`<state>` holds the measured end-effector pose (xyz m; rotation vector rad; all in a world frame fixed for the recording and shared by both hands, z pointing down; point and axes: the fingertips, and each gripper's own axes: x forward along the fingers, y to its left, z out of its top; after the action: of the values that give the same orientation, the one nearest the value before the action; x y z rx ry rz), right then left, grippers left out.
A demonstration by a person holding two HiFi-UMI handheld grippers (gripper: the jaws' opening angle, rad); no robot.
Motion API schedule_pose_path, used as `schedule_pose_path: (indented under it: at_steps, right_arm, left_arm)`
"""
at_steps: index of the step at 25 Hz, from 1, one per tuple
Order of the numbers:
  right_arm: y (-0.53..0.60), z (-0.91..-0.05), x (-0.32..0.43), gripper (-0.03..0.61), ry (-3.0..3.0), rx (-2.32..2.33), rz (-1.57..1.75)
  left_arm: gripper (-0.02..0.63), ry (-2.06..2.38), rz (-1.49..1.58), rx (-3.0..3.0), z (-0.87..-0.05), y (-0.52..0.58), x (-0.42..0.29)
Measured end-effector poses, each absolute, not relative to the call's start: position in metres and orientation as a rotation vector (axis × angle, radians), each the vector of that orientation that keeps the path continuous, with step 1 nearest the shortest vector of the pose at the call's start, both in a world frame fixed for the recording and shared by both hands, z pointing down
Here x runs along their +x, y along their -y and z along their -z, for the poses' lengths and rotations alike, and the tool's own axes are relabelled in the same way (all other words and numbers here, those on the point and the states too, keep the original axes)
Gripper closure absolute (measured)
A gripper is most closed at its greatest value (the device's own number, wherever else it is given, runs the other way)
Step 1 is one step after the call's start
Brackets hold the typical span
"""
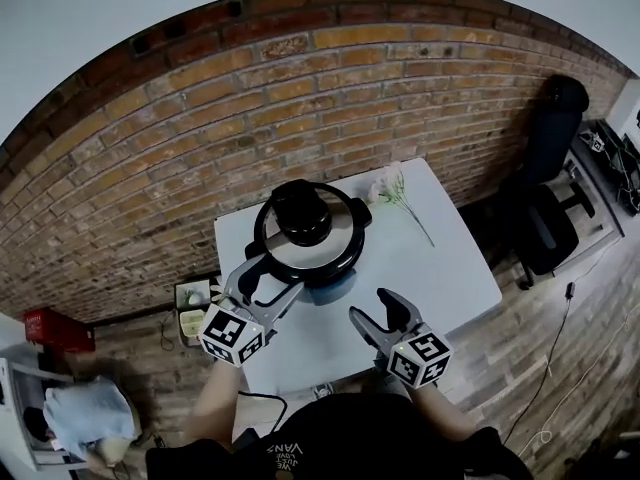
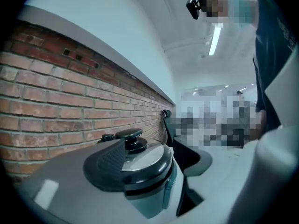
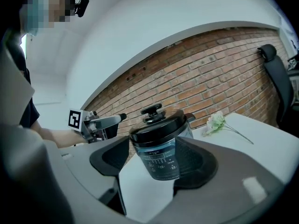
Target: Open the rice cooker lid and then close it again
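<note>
A rice cooker (image 1: 320, 258) with a blue-grey body stands at the back middle of the white table (image 1: 450, 278). Its round lid (image 1: 330, 240), steel with a black rim, sits on it with a black knob (image 1: 300, 213) on top. My left gripper (image 1: 268, 274) is open at the cooker's front left, close to the lid rim. In the left gripper view the cooker (image 2: 149, 190) shows between the spread jaws of the left gripper (image 2: 154, 162). My right gripper (image 1: 372, 308) is open, in front of and to the right of the cooker, apart from it. The right gripper (image 3: 154, 160) frames the cooker (image 3: 161, 148) between its jaws.
A white flower sprig (image 1: 398, 193) lies on the table to the right of the cooker. A brick wall (image 1: 200, 118) runs behind the table. A black office chair (image 1: 550, 168) stands at the right and a red crate (image 1: 55, 328) on the floor at the left.
</note>
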<state>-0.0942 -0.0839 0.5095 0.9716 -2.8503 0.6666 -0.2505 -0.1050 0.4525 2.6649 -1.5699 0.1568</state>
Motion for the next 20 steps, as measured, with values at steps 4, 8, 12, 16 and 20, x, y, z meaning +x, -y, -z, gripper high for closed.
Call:
schedule_pose_path:
  at_steps: [4,8,12,16,20]
  right_arm:
    - [0.083,-0.506,-0.089,0.279,2.839,1.015,-0.661]
    - [0.093,-0.5,-0.085,0.279,2.856,0.989,-0.661]
    - [0.11,-0.493,-0.082,0.279,2.875,0.932,-0.664]
    - [0.127,-0.495,-0.083,0.281,2.885,0.858,-0.674]
    - [0.142,-0.496,-0.084,0.279,2.891,0.809,-0.682]
  left_arm:
    - [0.296,1.533,-0.165,2.709,-0.441,0.131,-0.254]
    - [0.296,1.535,-0.187,2.722,-0.435,0.16,-0.254]
    - [0.296,1.522,-0.267,2.728,-0.434,0.19,-0.252]
    - [0.296,1.43,-0.385,2.751,-0.436,0.211,-0.245]
    - [0.295,1.247,-0.558,2.771,-0.448,0.223,-0.228]
